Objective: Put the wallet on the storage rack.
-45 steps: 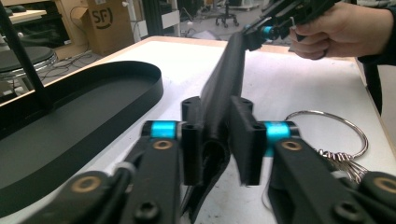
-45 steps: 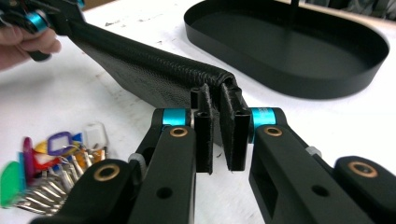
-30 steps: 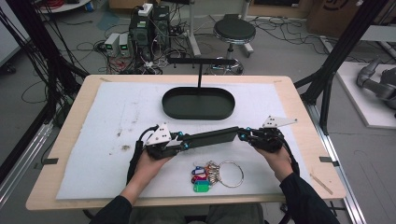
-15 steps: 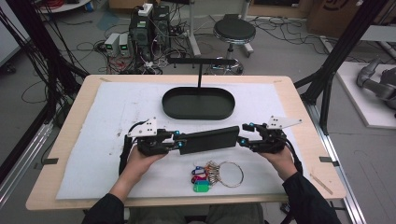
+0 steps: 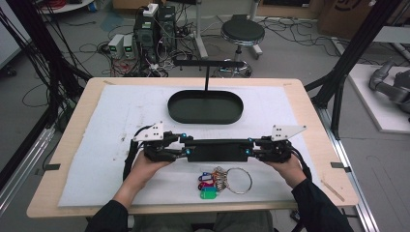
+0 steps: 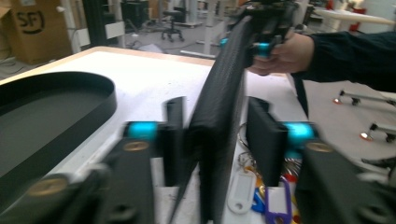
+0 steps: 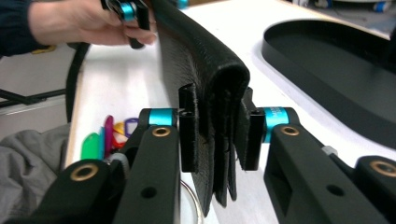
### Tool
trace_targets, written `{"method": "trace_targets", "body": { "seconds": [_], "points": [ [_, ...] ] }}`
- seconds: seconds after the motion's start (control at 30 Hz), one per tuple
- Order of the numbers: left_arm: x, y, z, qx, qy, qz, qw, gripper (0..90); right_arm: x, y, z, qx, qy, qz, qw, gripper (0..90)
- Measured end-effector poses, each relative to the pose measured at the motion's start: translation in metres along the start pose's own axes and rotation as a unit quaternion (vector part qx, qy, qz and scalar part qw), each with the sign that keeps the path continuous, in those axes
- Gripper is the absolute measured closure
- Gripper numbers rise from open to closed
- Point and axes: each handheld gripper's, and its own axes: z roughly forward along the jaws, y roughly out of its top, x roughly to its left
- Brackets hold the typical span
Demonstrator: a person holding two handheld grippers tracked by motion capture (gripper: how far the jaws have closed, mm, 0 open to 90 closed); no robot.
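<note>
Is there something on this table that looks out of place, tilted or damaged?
Nothing looks damaged or spilled. The black wallet is held level on edge above the white mat, between the left gripper and right gripper. The key bunch lies loose near the front edge, and the black oval tray sits flat. A few small dark specks mark the mat.

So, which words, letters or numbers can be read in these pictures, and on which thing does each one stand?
"SF" in large black letters, with a further stroke cut off, on the cardboard box at the top left of the left gripper view.
Dark print on the cardboard box at the top right of the high view: cut off, not readable.
Key tags on the key ring: no writing can be made out; blurred.
Black wallet: no lettering seen.
</note>
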Motion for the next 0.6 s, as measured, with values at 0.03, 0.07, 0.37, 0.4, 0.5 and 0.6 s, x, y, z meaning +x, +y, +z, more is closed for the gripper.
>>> {"method": "trace_targets", "body": {
  "seconds": [0.03, 0.07, 0.37, 0.4, 0.5, 0.6],
  "points": [
    [0.0, 0.0, 0.0, 0.0, 0.0, 0.0, 1.0, 51.6, 0.0015, 0.0006, -0.0001, -0.004, 0.002, -0.003, 1.0, 76.3],
    [0.0006, -0.0013, 0.001, 0.003, 0.001, -0.003, 1.0, 49.4, 0.0021, 0.001, -0.0004, -0.007, 0.003, -0.009, 0.9999, 76.6],
    [0.0001, -0.0021, 0.0051, 0.004, 0.006, 0.002, 1.0, 38.5, 0.0015, 0.0022, -0.0077, -0.036, 0.027, 0.0, 0.999, 77.1],
    [0.0011, -0.0024, 0.0053, 0.003, 0.005, 0.001, 1.0, 38.6, 0.0017, 0.0028, -0.0088, -0.047, 0.031, 0.0, 0.9984, 77.1],
    [0.0009, -0.0018, 0.0052, -0.007, -0.002, -0.001, 1.0, 39.7, 0.0024, 0.0032, -0.0091, -0.053, 0.04, 0.004, 0.9978, 77.1],
    [-0.0007, -0.0014, 0.0056, -0.011, -0.023, 0.009, 0.9996, 50.8, 0.0034, 0.0038, -0.0087, -0.062, 0.055, 0.0, 0.9965, 77.1]
  ]
}}
